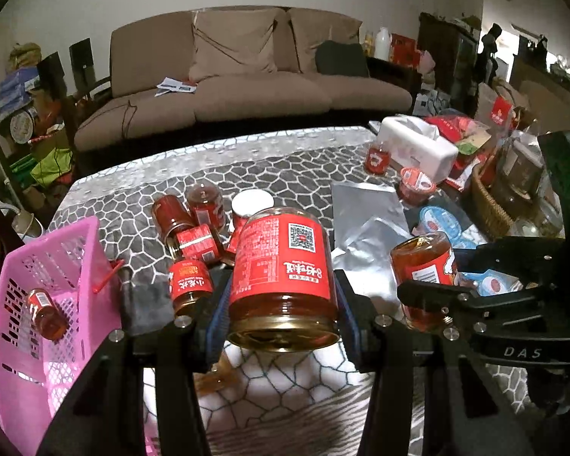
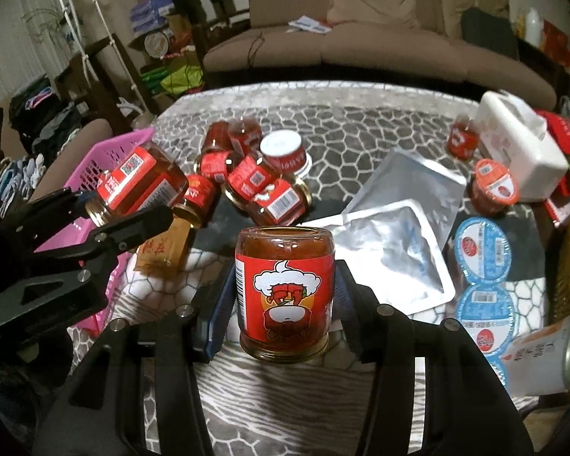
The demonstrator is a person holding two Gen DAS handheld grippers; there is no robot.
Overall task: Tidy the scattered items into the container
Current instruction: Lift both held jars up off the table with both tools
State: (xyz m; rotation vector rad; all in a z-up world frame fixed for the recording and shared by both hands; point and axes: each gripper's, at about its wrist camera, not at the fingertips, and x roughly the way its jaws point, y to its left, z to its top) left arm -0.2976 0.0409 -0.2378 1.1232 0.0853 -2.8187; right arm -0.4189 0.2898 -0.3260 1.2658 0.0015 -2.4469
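"DAS" in pale letters on black gripper body [image 1: 522,351]; QR code and white Chinese characters, not legible, on red-labelled jar [image 1: 283,266]; barcode and cartoon chef figure on second jar [image 2: 285,292].

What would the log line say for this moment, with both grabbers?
left gripper: shut on QR-label jar | right gripper: shut on cartoon-label jar | pink basket: one jar inside

Both grippers are matte black, angular frames with silver round-head screws at the finger joints. Left gripper [image 1: 283,296] and right gripper [image 2: 285,300] carry blue finger pads [image 1: 217,326]. White lettering on the right gripper's body, partly blurred, appears to read "DAS".
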